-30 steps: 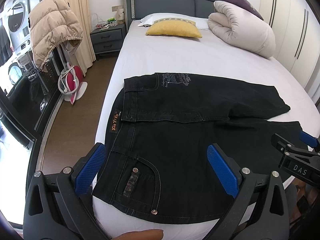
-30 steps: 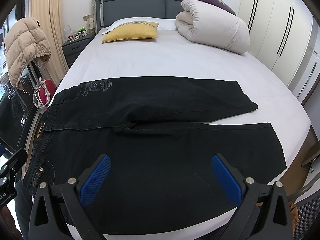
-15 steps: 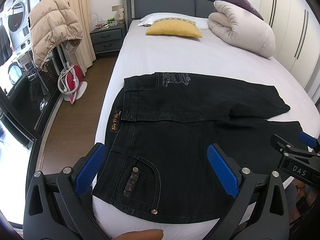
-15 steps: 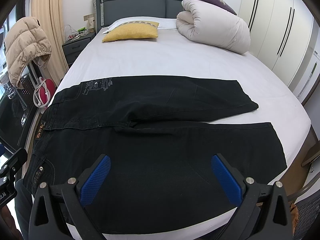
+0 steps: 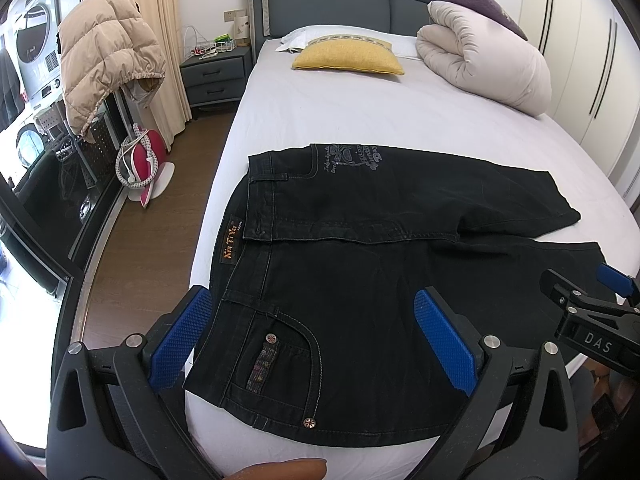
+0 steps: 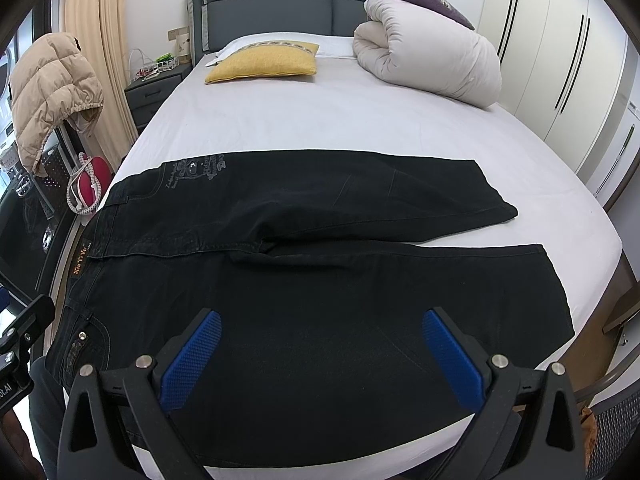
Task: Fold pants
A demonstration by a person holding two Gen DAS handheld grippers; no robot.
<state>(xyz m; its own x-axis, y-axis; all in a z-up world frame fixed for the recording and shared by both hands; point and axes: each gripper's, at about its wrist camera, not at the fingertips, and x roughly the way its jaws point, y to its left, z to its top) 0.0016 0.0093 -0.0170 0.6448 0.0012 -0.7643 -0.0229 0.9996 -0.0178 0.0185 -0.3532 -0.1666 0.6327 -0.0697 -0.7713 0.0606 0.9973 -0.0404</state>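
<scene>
Far left, off the bed: beige puffer jacket (image 5: 106, 56) draped over a stand, red/white item (image 5: 142, 162) on the wood floor below it, dark grey nightstand (image 5: 214, 76) w/ a wire basket on top, next to the curtain.

Bed (image 5: 360, 120) w/ white sheet fills the middle. Black pants (image 5: 360, 264) lie flat across its near part, waistband at the left edge, legs running out to the right. Near leg reaches the right side of the mattress; far leg sits beside it, angled slightly away, its hem short of the near one. Orange brand patch on the waistband, grey embroidery on the far hip pocket, copper rivets on the near pocket.

Left gripper (image 5: 312, 336) hovers above the near hip/pocket area, blue pads spread wide, nothing between them, not touching the fabric as far as can be seen. A fingertip shows at the bottom edge of the left wrist view.

Right gripper (image 6: 320, 354) hangs over the near leg, approx mid-thigh, pads likewise wide apart and empty. In the left wrist view it shows at the right edge, over the near leg.

Toward the headboard: yellow pillow (image 5: 348, 58) on a white one, rolled cream duvet (image 5: 484, 68) to its right w/ a purple cushion on top. White wardrobe doors (image 6: 560, 60) along the right wall.
</scene>
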